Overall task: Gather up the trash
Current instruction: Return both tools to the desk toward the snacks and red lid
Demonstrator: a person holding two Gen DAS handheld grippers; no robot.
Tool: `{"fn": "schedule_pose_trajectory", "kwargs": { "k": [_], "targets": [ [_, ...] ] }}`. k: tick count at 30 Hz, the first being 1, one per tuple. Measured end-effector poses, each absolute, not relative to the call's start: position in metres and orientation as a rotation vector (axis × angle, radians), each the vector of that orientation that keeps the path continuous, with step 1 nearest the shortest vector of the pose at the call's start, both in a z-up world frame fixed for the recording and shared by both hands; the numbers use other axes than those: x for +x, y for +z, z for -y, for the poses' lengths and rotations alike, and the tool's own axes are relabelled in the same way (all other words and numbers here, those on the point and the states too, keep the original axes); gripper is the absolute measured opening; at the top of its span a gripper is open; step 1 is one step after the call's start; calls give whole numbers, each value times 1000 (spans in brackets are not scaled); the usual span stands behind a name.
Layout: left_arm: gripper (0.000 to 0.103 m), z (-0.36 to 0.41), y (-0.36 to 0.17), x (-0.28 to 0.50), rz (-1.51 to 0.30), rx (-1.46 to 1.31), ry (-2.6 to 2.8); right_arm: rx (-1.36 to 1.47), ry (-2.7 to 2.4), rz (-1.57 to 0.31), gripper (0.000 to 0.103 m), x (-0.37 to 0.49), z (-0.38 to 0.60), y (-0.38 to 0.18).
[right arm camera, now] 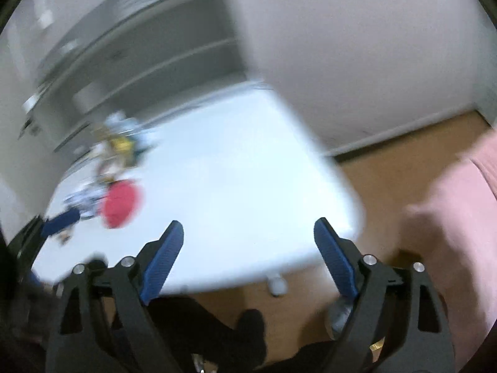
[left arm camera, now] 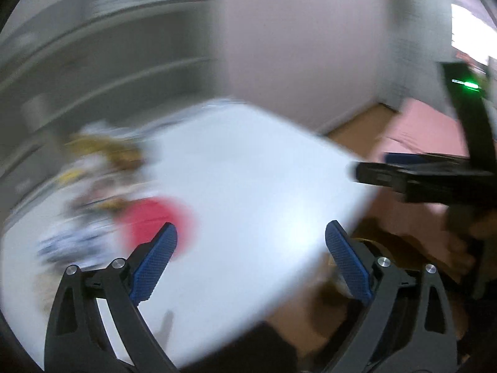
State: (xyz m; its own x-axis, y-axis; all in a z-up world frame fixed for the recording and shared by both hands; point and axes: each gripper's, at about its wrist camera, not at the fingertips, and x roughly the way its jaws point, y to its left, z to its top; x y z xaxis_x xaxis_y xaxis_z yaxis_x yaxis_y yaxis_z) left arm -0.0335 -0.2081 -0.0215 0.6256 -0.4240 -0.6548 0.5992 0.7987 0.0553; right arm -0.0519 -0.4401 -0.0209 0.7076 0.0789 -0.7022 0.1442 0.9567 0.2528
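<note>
Both views are blurred by motion. A white table (left arm camera: 248,171) carries a heap of trash at its left side: a round red item (left arm camera: 155,220), yellow and brown wrappers (left arm camera: 102,152) and a blue-and-white wrapper (left arm camera: 71,245). My left gripper (left arm camera: 251,248) is open and empty above the table's near edge, right of the red item. My right gripper (right arm camera: 248,245) is open and empty over the near edge of the table (right arm camera: 233,171). The red item (right arm camera: 121,202) and the wrappers (right arm camera: 118,146) lie far to its left. The right gripper also shows in the left wrist view (left arm camera: 391,171).
A grey shelf unit (left arm camera: 108,71) stands behind the table beside a white wall (left arm camera: 310,46). A brown floor (right arm camera: 388,171) lies to the right. Pink fabric (right arm camera: 459,217) fills the right side. Dark clothing (right arm camera: 202,326) shows below the table edge.
</note>
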Motion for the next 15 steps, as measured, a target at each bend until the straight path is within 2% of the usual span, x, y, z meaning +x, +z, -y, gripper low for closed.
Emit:
{"fn": "schedule_pose_trajectory", "kwargs": {
  "k": [8, 15],
  "targets": [
    [93, 32, -26, 9, -741, 98, -191, 164, 172, -835, 85, 26, 323, -25],
    [93, -33, -38, 7, -786, 49, -120, 39, 179, -893, 88, 65, 265, -49]
  ]
}}
